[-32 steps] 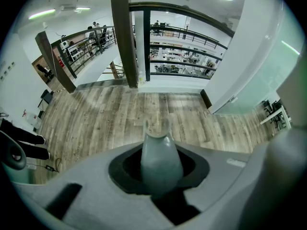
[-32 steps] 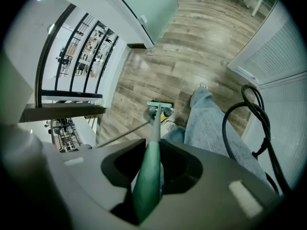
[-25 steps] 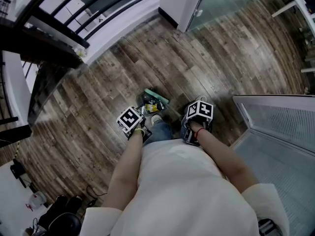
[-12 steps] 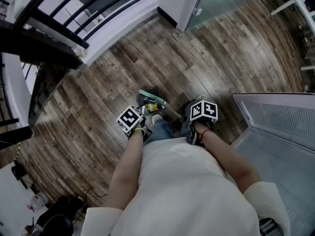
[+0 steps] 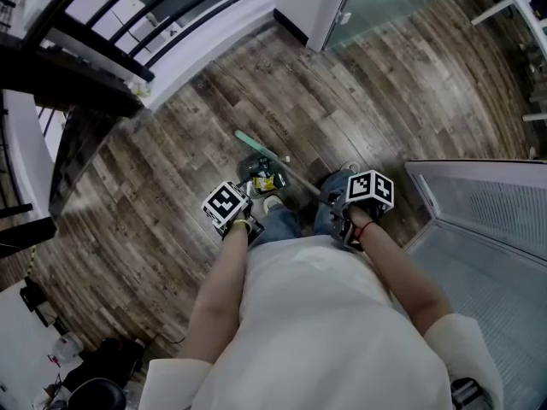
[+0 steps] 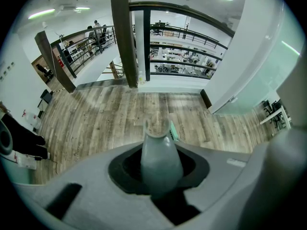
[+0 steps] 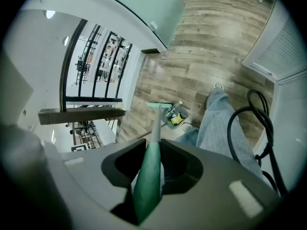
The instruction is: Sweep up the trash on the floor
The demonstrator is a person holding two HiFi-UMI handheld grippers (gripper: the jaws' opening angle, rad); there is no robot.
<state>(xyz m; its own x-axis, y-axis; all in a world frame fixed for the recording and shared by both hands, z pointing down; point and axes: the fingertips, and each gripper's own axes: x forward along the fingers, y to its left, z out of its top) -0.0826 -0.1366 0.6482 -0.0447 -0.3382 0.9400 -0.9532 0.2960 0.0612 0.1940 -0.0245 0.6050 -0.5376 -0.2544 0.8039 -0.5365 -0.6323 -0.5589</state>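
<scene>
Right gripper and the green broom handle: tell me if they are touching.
Touching. The right gripper view shows the broom handle clamped by the right gripper, both jaws pressed against its sides with no gap.

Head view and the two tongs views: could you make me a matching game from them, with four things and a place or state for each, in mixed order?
Things:
1. left tongs
2. right tongs
3. trash
4. broom head

Places or states:
A. lies in the dustpan
B. shut on the green broom handle
C. green bar at the far end of the broom handle
D. shut on the greyish dustpan handle

Pairs: 1-D, 2-B, 3-A, 4-C.
</scene>
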